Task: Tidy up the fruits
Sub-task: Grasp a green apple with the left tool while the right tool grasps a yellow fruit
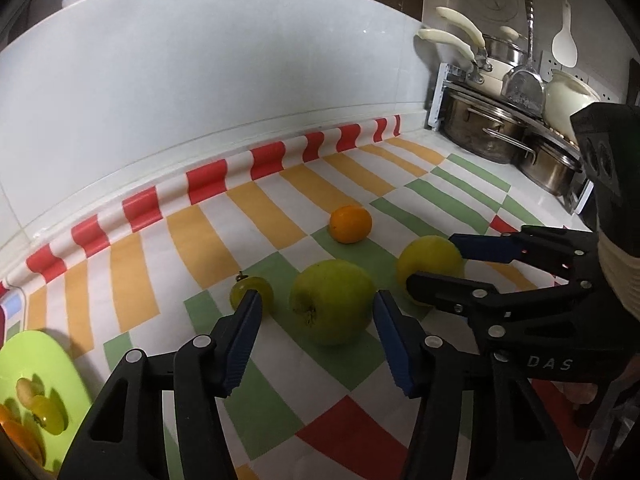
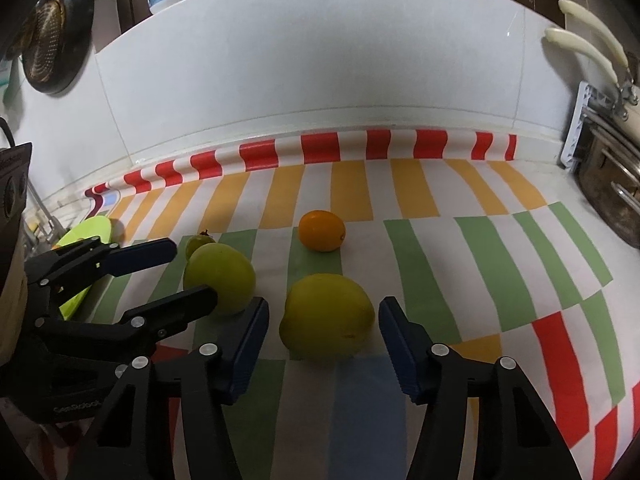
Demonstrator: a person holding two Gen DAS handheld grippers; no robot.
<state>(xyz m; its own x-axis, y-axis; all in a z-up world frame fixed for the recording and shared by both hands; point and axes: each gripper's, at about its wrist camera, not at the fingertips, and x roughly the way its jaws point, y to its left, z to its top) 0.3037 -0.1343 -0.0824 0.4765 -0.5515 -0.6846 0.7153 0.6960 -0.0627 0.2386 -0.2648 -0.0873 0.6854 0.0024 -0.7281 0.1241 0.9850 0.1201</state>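
Note:
A green apple (image 1: 331, 302) lies on the checked cloth between the open fingers of my left gripper (image 1: 318, 304); it also shows in the right wrist view (image 2: 220, 280). A yellow fruit (image 2: 328, 316) lies between the open fingers of my right gripper (image 2: 322, 312), which also shows in the left wrist view (image 1: 436, 264) around that fruit (image 1: 430, 264). A small green grape (image 1: 251, 294) lies left of the apple. An orange (image 1: 351, 224) lies farther back (image 2: 322, 231). A lime-green plate (image 1: 40, 360) at the left holds small fruits.
The white tiled wall (image 1: 200, 80) stands behind the cloth. A rack with steel pots (image 1: 500, 132) and hanging utensils is at the right. A dark strainer (image 2: 48, 48) hangs on the wall at the left. The lime-green plate shows by the left gripper (image 2: 84, 232).

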